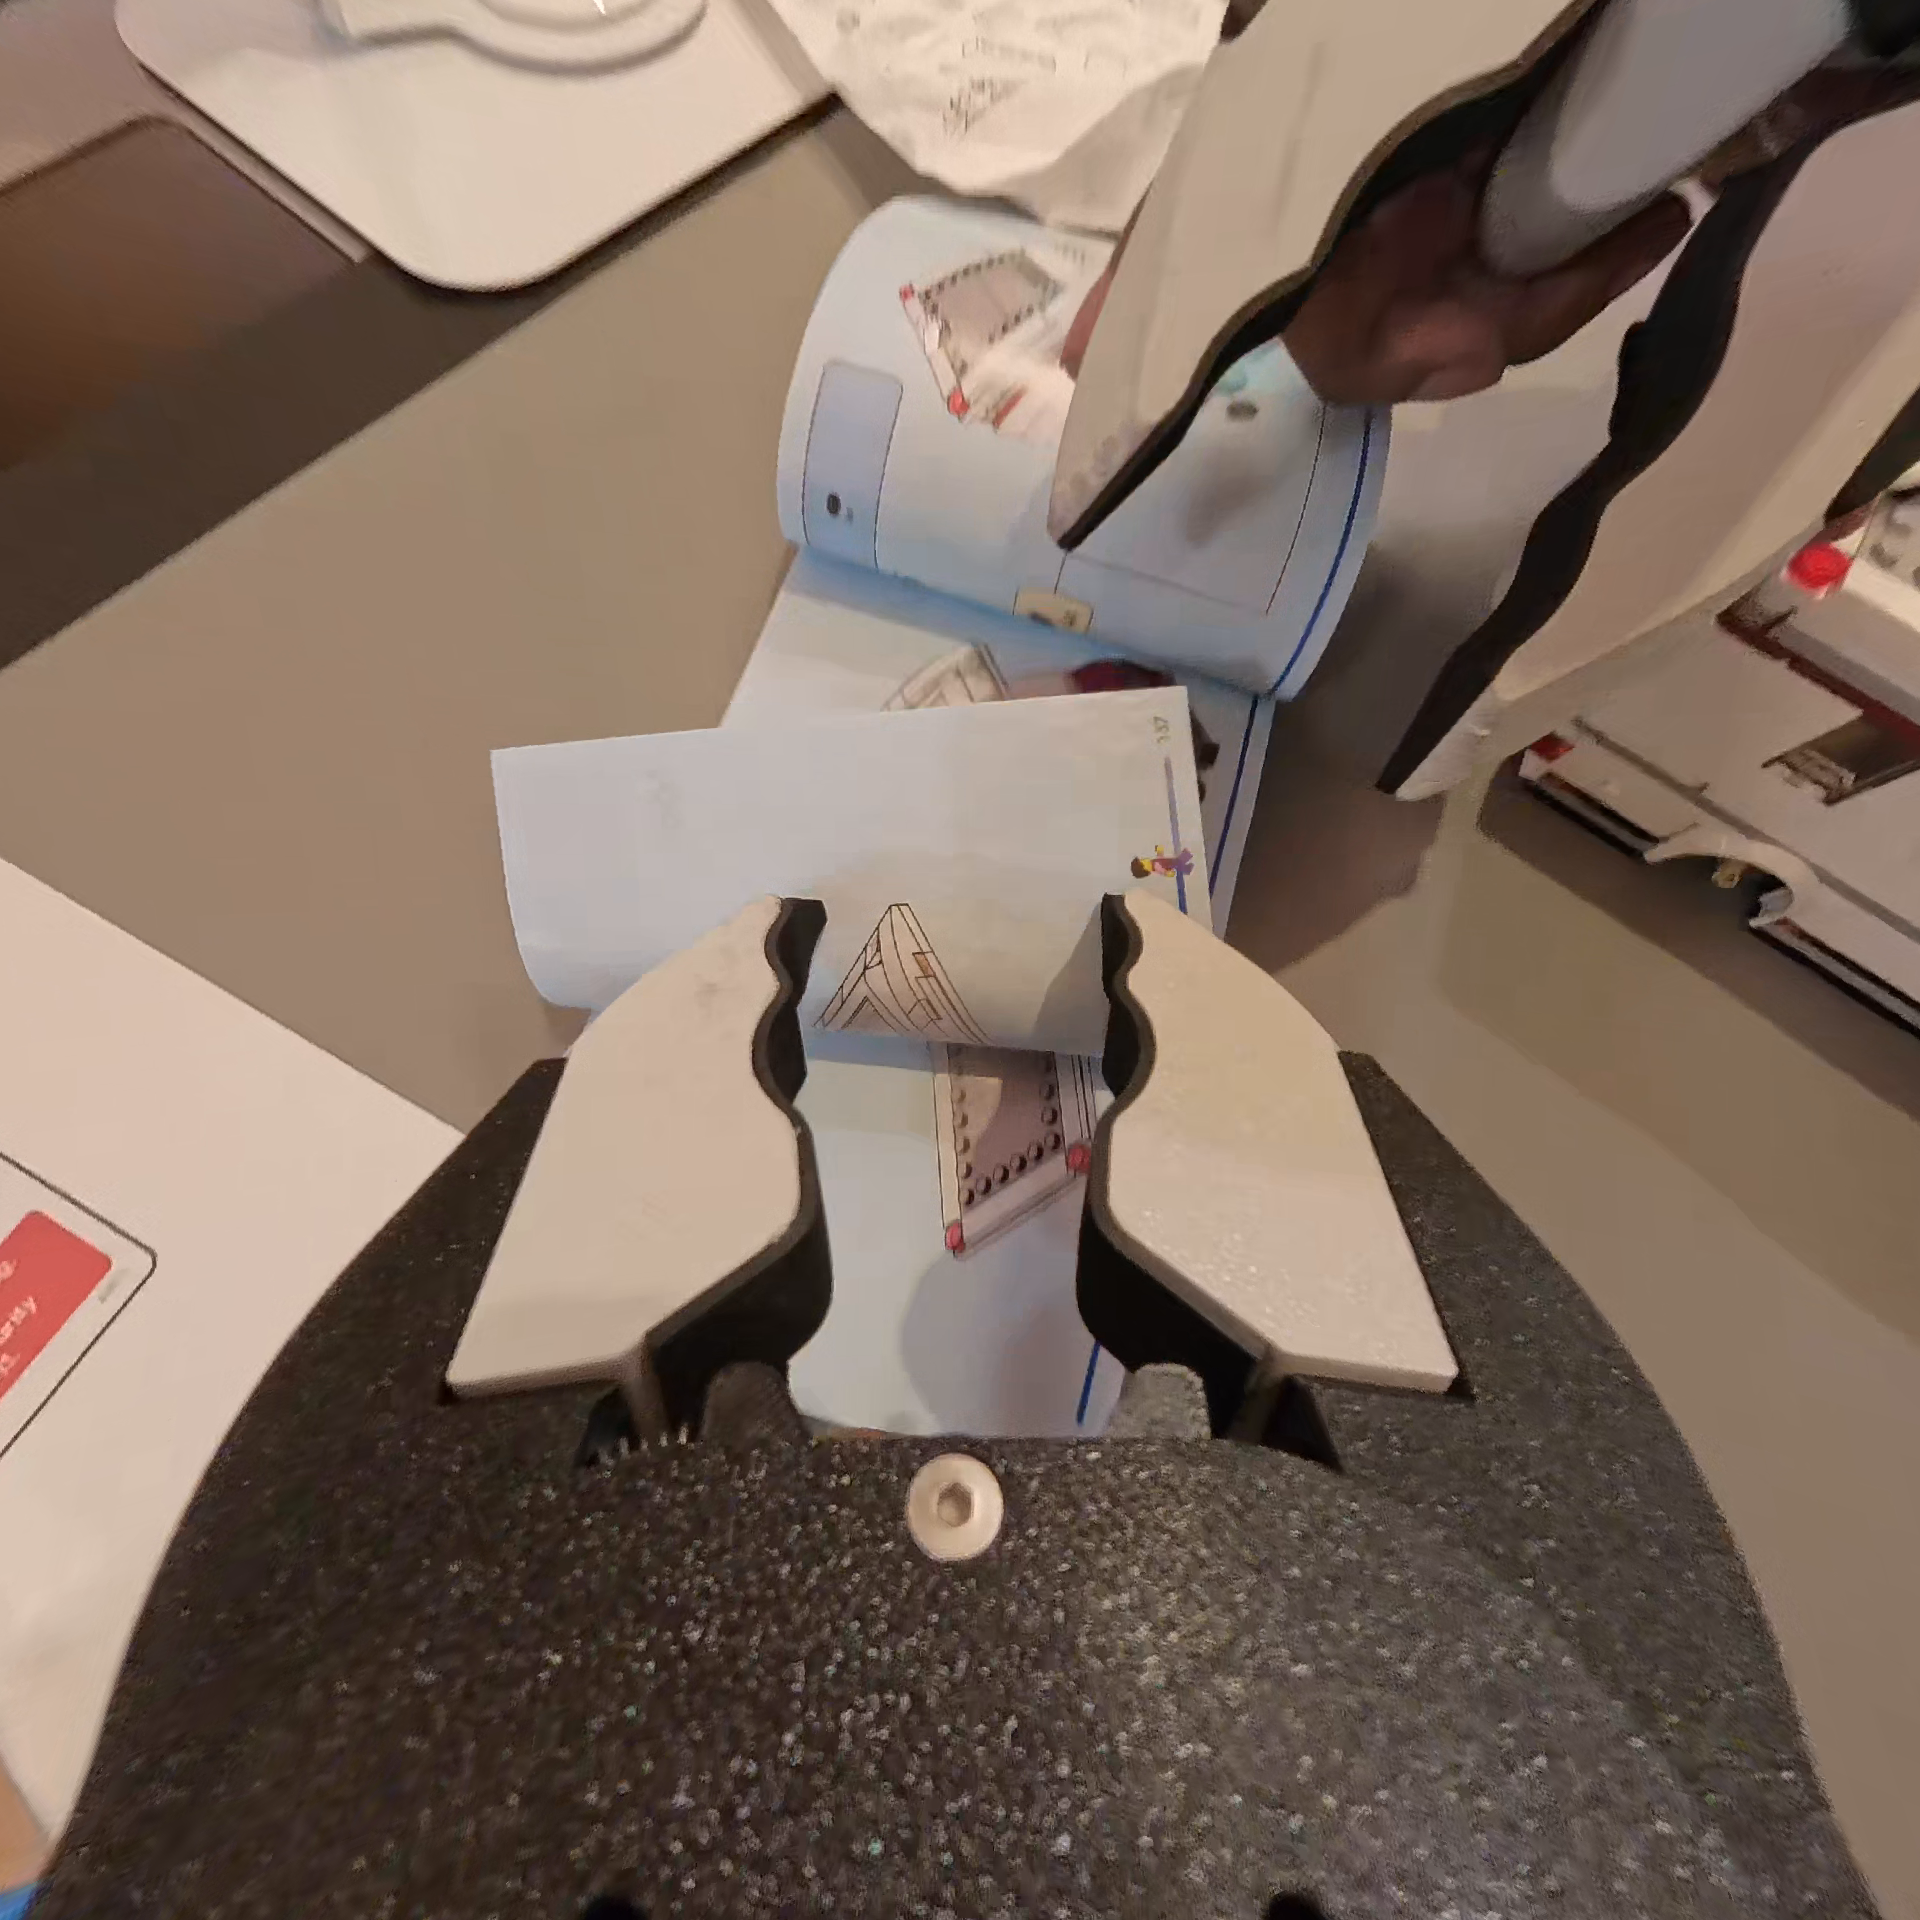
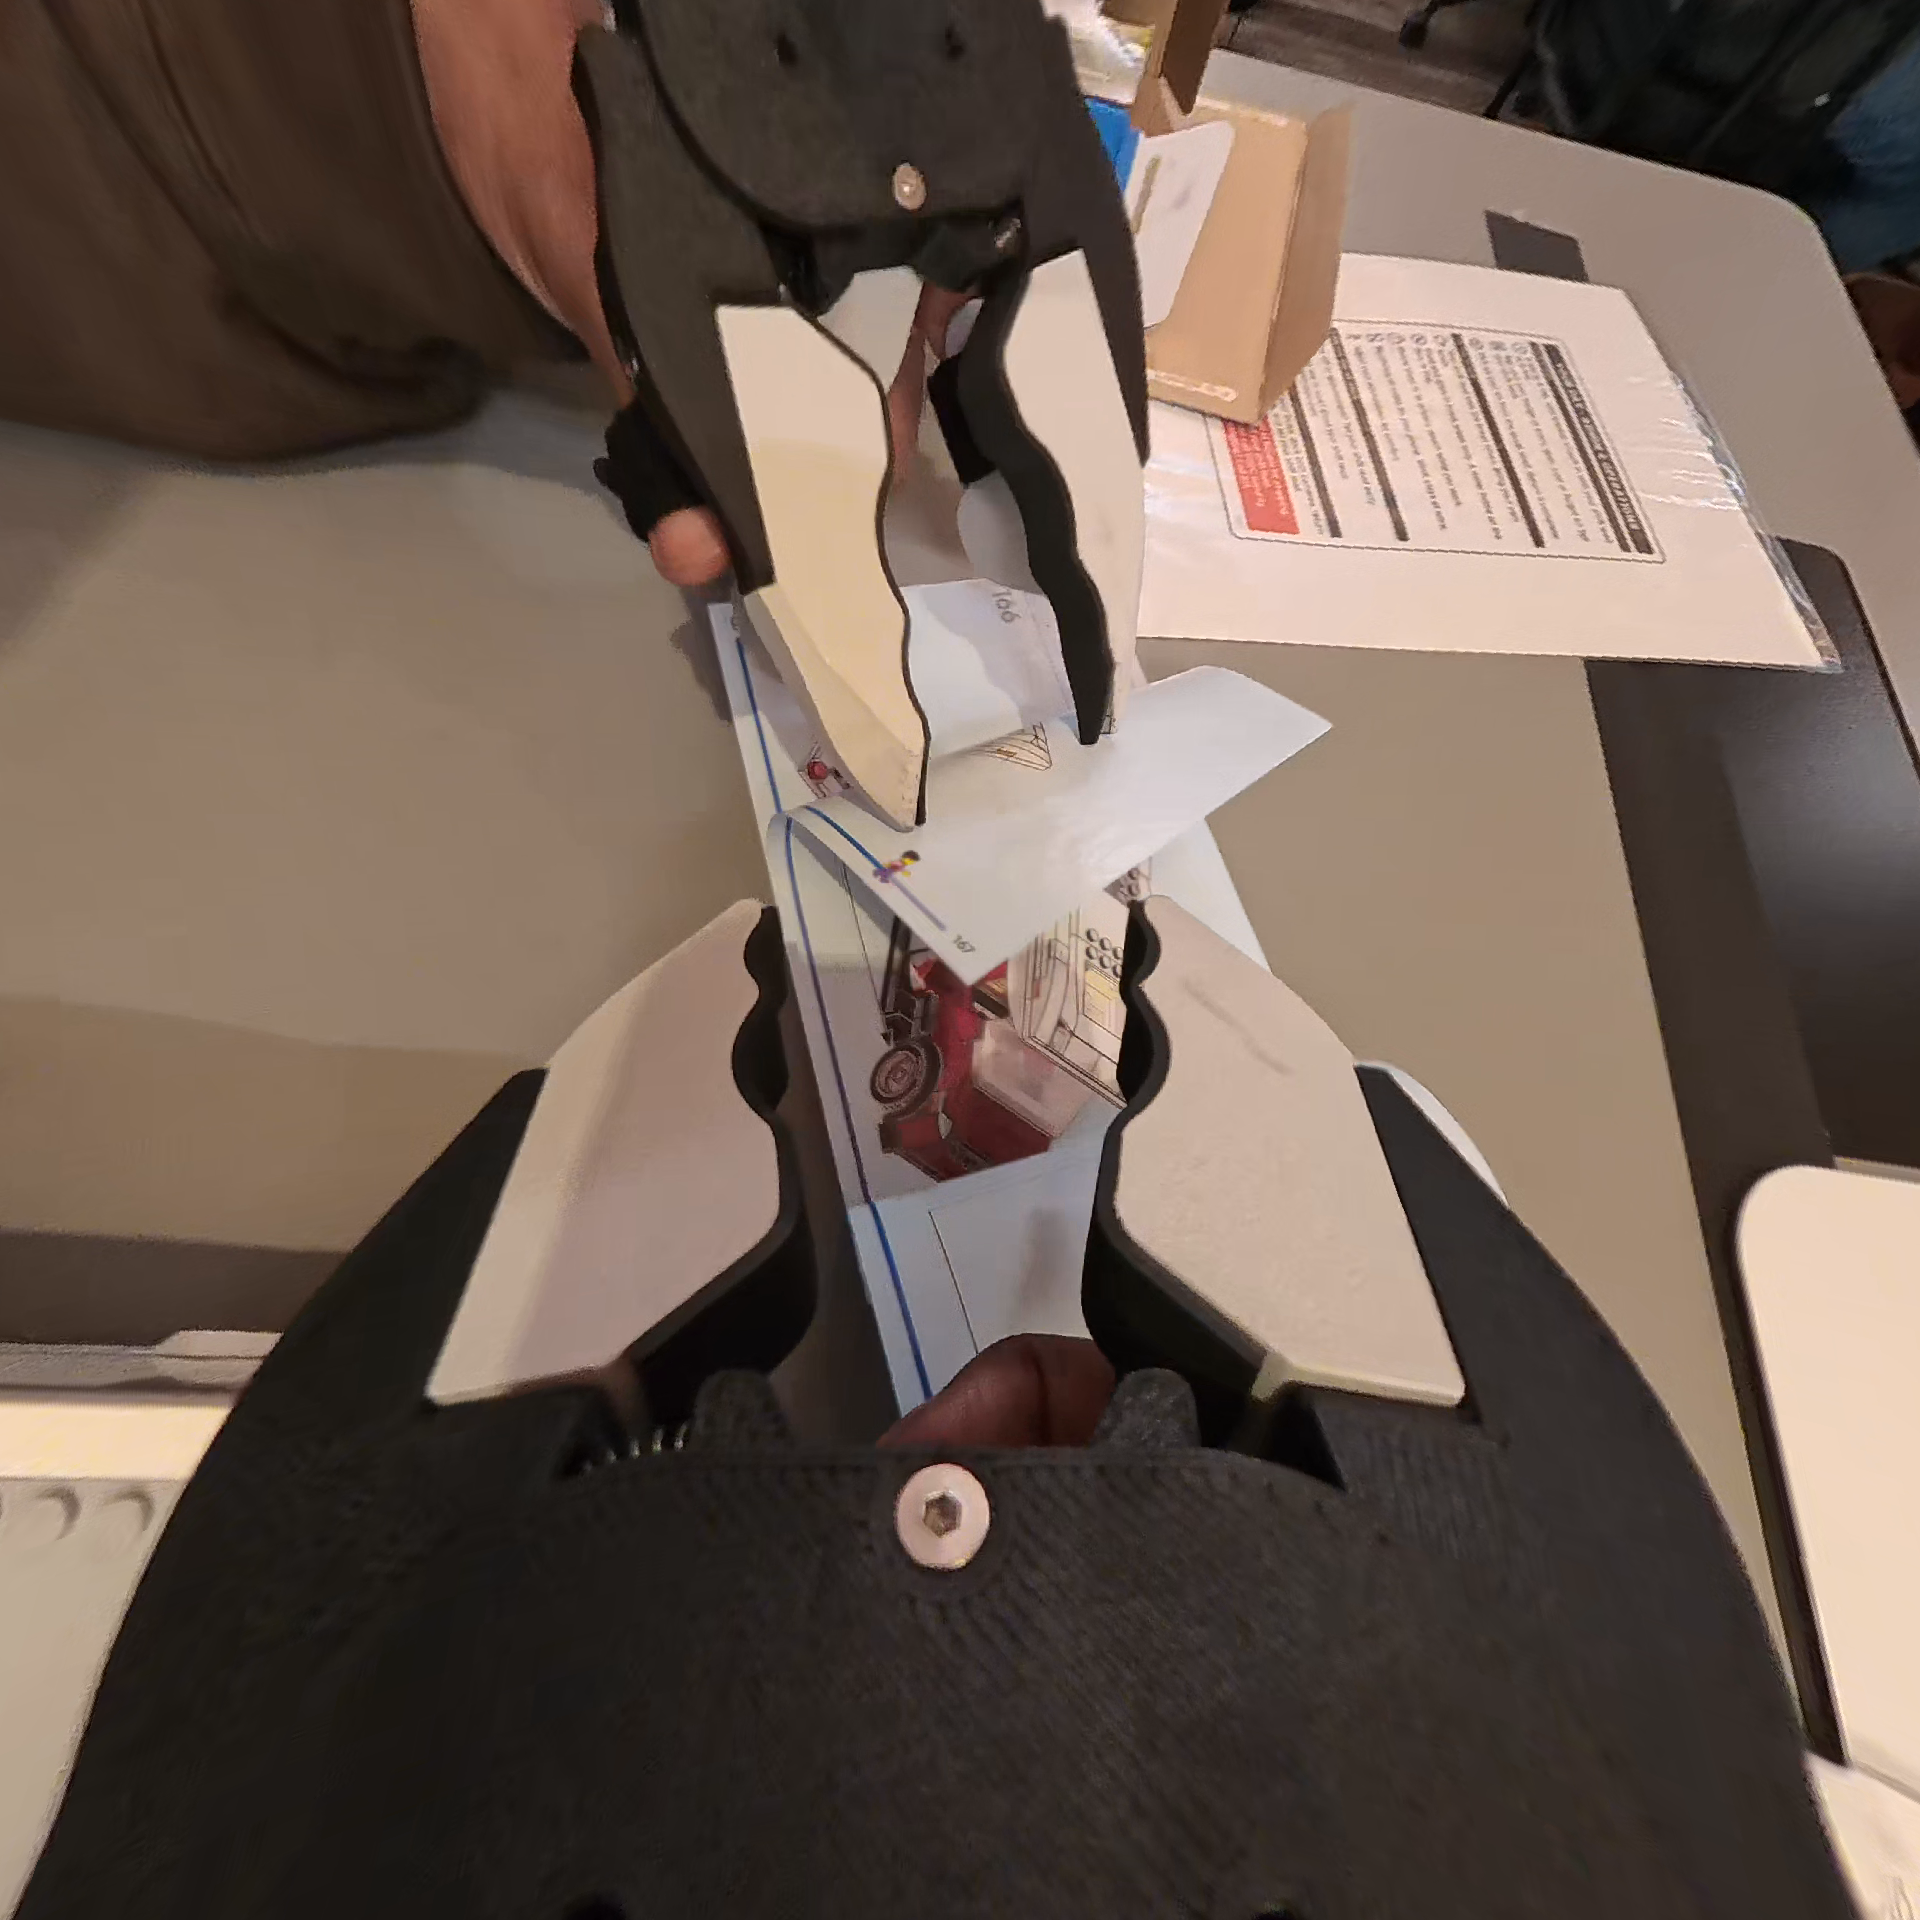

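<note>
Both tongs hang agape and hold nothing over the open booklet point(image 2: 997, 1226) lying lengthwise on the desk point(image 2: 312, 831), the left tongs point(image 1: 951, 940) straddling its loose curled page point(image 1: 831, 831), nearer it than the right tongs point(image 2: 945, 935) opposite.

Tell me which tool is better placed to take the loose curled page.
Left, probably: the curled page rises right between the fingertips of the open left tool. The right tool, also open, hangs over the far half of the booklet.
</note>
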The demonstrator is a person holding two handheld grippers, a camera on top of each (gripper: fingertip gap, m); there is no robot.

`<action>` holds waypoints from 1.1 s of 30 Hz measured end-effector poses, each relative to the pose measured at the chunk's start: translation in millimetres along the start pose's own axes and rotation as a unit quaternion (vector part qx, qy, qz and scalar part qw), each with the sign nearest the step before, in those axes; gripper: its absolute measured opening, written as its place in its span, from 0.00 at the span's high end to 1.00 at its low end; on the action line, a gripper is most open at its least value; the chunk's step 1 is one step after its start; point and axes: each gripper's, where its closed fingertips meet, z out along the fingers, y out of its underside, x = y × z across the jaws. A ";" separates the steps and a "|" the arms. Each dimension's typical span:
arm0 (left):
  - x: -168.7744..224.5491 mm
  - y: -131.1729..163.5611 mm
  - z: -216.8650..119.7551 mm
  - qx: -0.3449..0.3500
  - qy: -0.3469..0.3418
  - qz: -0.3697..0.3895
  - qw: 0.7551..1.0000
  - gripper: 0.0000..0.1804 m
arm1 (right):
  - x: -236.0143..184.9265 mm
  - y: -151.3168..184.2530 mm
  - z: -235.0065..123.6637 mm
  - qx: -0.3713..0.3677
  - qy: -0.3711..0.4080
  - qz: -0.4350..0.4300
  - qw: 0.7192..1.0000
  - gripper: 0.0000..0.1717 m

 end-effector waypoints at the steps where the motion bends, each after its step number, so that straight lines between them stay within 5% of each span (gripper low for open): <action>1: -0.2 3.6 -1.8 -0.013 -0.002 0.002 1.000 0.69 | -2.5 -0.5 2.6 -0.005 -0.001 -0.007 1.000 0.64; 10: -1.7 40.5 -19.1 -0.120 -0.002 0.008 0.993 0.67 | -20.8 -12.8 18.4 -0.012 -0.016 -0.057 0.998 0.64; 33: -0.2 45.5 -20.6 -0.126 0.014 0.007 0.992 0.68 | -37.7 -16.2 49.3 -0.041 -0.031 -0.139 0.989 0.64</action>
